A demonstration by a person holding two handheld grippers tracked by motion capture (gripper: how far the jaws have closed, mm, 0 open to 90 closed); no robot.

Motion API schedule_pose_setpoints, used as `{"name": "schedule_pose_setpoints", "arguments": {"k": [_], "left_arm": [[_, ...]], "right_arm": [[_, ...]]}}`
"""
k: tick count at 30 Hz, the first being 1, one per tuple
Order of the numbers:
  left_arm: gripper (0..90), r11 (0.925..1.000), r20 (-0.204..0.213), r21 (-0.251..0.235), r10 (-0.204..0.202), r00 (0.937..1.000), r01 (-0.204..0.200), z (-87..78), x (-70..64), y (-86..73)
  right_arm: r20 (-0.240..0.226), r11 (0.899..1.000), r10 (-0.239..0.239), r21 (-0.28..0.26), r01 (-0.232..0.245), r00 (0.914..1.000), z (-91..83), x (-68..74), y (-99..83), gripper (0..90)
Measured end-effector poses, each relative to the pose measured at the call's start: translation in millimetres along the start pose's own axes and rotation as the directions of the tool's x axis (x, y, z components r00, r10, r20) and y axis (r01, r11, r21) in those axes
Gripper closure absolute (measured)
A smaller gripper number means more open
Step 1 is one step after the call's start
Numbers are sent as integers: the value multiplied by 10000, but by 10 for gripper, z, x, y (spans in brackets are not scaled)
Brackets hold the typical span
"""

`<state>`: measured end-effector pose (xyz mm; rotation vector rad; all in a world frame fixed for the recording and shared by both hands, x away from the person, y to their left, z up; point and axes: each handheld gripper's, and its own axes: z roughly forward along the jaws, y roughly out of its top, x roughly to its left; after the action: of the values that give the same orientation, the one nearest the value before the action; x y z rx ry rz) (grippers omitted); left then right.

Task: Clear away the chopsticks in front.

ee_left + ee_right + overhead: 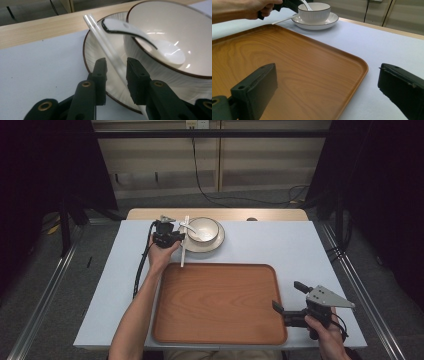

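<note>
White and glossy, a pair of long plastic chopsticks (105,47) running up between the jaws of the left gripper (116,68), the two black pads standing either side of the sticks with a sliver of gap showing on the left pad's side, so parted around them rather than clearly pinching; whether the right pad is touching cannot be told. Lying slantwise just ahead of the jaws, across the rim of a round white plate with a dark edge line (87,52), the far tips reaching toward the pale wooden strip (37,28) beyond. Sitting on that plate, just right of the jaws, a white ribbed ceramic bowl with a dark rim (175,37), with a white ceramic soup spoon (140,35) resting inside, handle leaning out over the near lip toward the chopsticks. From above, the left gripper (167,237) hovering just beside the plate, the near ends of the sticks pointing back past it.

Right gripper (327,85) hanging wide open, jaws well apart, holding nothing, straddling the near corner of a brown wood-grain rectangular tray (287,62), with light blue tabletop (367,50) ahead.
</note>
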<state>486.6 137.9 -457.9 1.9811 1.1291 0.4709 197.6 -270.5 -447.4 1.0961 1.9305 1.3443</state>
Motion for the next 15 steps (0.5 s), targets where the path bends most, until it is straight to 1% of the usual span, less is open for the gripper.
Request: {"name": "schedule_pose_setpoints", "arguments": {"k": [1,2,3,4,7,8,9,10,11,12,13,14,15], "left_arm": [[704,10000,-98,-77,28,9999,-29,8,-5,1],[712,9995,-195,-181,-272,9994,269,19,-11,6],[712,9995,-100,-197,-251,9996,249,32,-10,13],[705,9999,-256,-131,-98,9996,95,42,-32,33],[715,10000,-293,-48,0,9996,-2,62,-64,50],[715,9995,-387,140,273,9989,-268,59,-63,60],[725,9996,-340,139,234,9991,-230,71,-66,64],[736,9999,-441,89,57,9990,-54,86,-78,66],[753,9997,-413,215,101,9991,-93,102,-67,62],[753,9997,-413,215,101,9991,-93,102,-67,62],[752,9998,-461,193,-76,9989,85,119,-69,58],[755,9997,-415,221,-43,9991,52,126,-62,59],[757,9997,-453,237,-96,9989,106,136,-56,63]], "right_arm": [[0,10000,0,0,0,10000,0,0,0,23],[50,10000,6,-30,-6,10000,-8,-1,0,23],[50,10000,6,-30,-6,10000,-8,-1,0,23],[26,10000,42,-30,-42,10000,-10,-4,-2,23],[38,10000,50,-15,-50,10000,-7,-7,-1,23],[38,10000,50,-15,-50,10000,-7,-7,-1,23],[47,10000,50,-11,-50,10000,-6,-7,-1,23],[41,10000,38,-14,-38,10000,-7,-6,-2,23],[37,10000,42,-40,-42,10000,-8,-7,-3,23],[46,10000,39,-37,-39,10000,-11,-10,-3,23],[53,10000,52,-18,-52,10000,-12,-13,-4,23],[65,10000,73,-12,-73,10000,-10,-14,-6,23],[38,10000,87,-2,-87,10000,-9,-16,-6,23]]}}
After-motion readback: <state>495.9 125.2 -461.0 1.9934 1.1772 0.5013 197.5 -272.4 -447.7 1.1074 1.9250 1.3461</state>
